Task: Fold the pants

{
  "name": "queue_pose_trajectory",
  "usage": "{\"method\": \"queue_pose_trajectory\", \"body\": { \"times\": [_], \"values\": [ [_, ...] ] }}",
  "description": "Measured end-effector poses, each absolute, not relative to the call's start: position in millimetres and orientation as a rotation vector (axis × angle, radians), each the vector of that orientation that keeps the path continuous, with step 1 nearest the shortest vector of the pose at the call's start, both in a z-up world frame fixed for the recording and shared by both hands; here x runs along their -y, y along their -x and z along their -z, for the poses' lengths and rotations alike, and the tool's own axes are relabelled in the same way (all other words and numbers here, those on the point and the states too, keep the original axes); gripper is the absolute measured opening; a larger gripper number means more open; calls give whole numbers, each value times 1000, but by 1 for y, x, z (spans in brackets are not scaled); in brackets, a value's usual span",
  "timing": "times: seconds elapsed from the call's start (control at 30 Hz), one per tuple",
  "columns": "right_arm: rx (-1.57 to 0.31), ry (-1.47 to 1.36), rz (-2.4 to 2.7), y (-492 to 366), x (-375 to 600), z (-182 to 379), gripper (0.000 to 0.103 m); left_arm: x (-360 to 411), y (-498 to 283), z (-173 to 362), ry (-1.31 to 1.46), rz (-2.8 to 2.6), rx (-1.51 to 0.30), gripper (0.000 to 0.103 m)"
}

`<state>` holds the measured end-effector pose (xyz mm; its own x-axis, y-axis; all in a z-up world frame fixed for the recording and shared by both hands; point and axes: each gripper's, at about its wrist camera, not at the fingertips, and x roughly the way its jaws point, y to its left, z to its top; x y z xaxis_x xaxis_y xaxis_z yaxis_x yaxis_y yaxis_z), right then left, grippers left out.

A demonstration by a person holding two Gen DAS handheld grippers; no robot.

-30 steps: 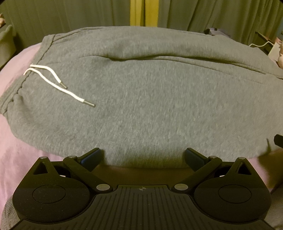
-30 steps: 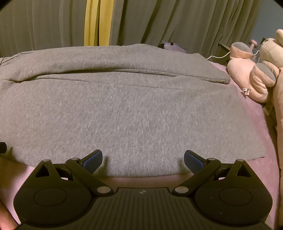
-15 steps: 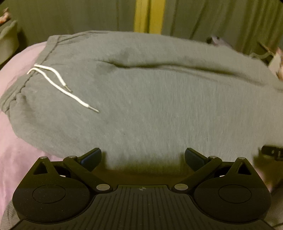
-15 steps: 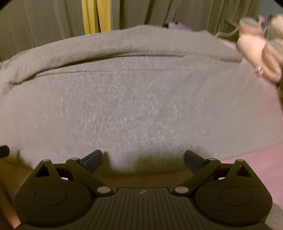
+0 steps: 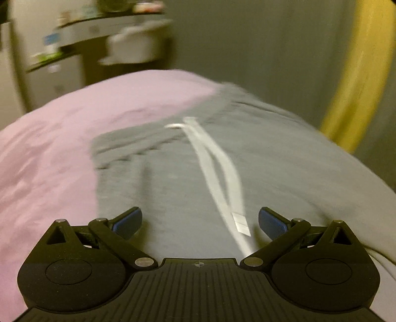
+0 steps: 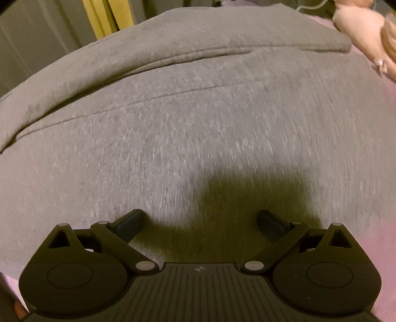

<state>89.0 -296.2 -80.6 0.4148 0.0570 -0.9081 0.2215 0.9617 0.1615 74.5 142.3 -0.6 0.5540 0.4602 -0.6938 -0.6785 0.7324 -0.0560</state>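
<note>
In the left wrist view a white cabinet (image 5: 14, 74) fills the far left edge, and beside it a dark shelf (image 5: 99, 22) carries blurred small items, with a pale bundle (image 5: 138, 47) hanging under it. Below these spreads the pink bedsheet (image 5: 49, 153), wrinkled and bare on the left side of the frame. The grey pants (image 5: 284, 168) lie on that sheet from the centre to the right, their gathered waistband (image 5: 138, 143) facing the bare pink area. Two white drawstrings (image 5: 217, 163) trail from the waistband across the fabric toward the camera, one metal tip lying just short of the tool. The left gripper (image 5: 200, 223) hangs low over the pants near the waistband, its blue-padded tongs spread wide and holding nothing. Behind, a grey-green curtain (image 5: 247, 44) runs to a yellow strip (image 5: 356, 74) at the right. The whole view is smeared by motion.

In the right wrist view the curtain (image 6: 37, 37) and yellow strip (image 6: 104, 17) stand at upper left. The pants (image 6: 198, 111) cover nearly the whole frame, with a long fold ridge (image 6: 153, 64) crossing the far half. The right gripper (image 6: 200, 223) sits just above the cloth, tongs spread apart and empty, its shadow dark on the fabric between them. A pink plush toy (image 6: 363, 29) rests at the upper right, on the sheet (image 6: 386, 247) showing along the right edge.
</note>
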Motion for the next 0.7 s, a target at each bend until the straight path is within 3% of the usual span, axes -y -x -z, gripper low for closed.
{"method": "queue_pose_trajectory", "body": {
  "times": [0.17,0.23,0.43,0.53,0.6,0.7],
  "values": [
    [-1224,-255,64,-111,301,66,99,-173,-60,0,355,-830,-525,103],
    [-1144,-336,85,-129,322,45,99,-177,-56,4,367,-879,-475,103],
    [-924,-543,196,-244,384,9,97,-180,-72,21,364,-883,-582,103],
    [-880,-644,251,-314,399,18,79,-175,-73,25,329,-891,-614,103],
    [-875,-687,331,-348,407,27,51,-174,-77,33,335,-893,-653,103],
    [-882,-773,420,-379,417,41,54,-175,-78,39,334,-911,-671,103]
  ]
}}
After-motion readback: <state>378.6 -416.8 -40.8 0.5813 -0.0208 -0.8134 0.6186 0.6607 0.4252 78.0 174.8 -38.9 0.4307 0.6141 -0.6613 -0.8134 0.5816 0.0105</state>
